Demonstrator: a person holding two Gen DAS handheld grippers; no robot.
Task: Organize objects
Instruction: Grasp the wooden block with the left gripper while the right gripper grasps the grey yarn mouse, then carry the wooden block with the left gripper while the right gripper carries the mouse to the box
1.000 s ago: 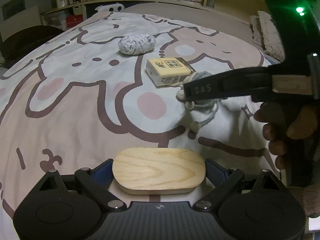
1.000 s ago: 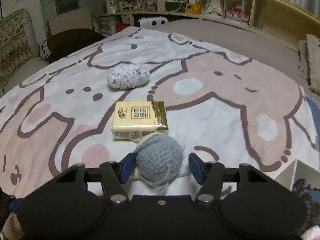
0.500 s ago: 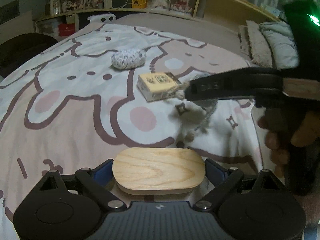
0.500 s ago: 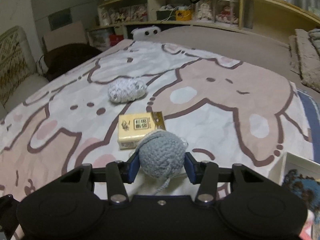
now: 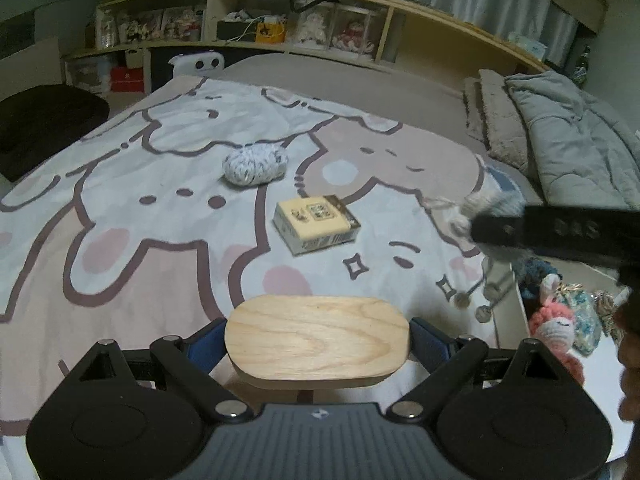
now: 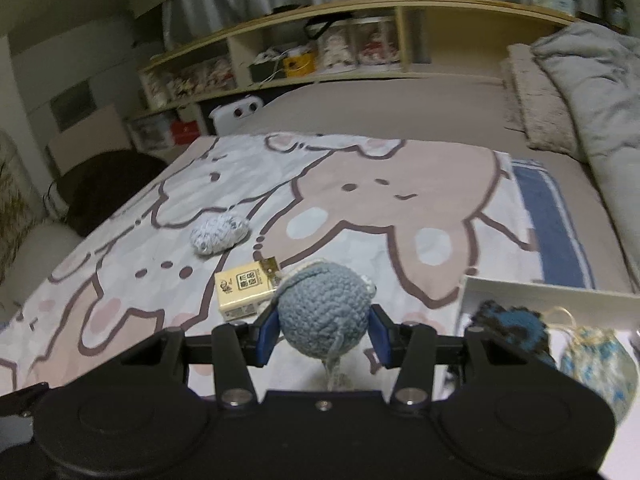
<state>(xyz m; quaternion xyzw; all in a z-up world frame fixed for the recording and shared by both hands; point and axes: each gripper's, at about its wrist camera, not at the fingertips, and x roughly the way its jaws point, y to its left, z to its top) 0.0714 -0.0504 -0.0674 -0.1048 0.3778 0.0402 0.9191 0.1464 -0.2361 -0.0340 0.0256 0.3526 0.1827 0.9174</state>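
Note:
My right gripper (image 6: 323, 338) is shut on a grey-blue crocheted ball (image 6: 324, 312) and holds it in the air above the blanket, left of a white box (image 6: 520, 286). In the left wrist view the ball (image 5: 494, 210) and its dangling strings show at the right, by the box (image 5: 510, 320). My left gripper (image 5: 316, 338) is shut on an oval wooden lid (image 5: 318, 338), low over the blanket. A yellow packet (image 5: 316, 226) and a white speckled yarn ball (image 5: 256, 164) lie on the blanket.
The white box holds a dark blue crocheted piece (image 6: 510, 326), a pale pouch (image 6: 596, 356) and a pink crocheted toy (image 5: 554, 330). Folded grey bedding (image 5: 576, 136) lies at the right. Shelves (image 5: 280, 28) stand behind the bed.
My right gripper has lifted the crocheted ball off the blanket and carried it right toward the white box. The left gripper has risen a little with the wooden lid.

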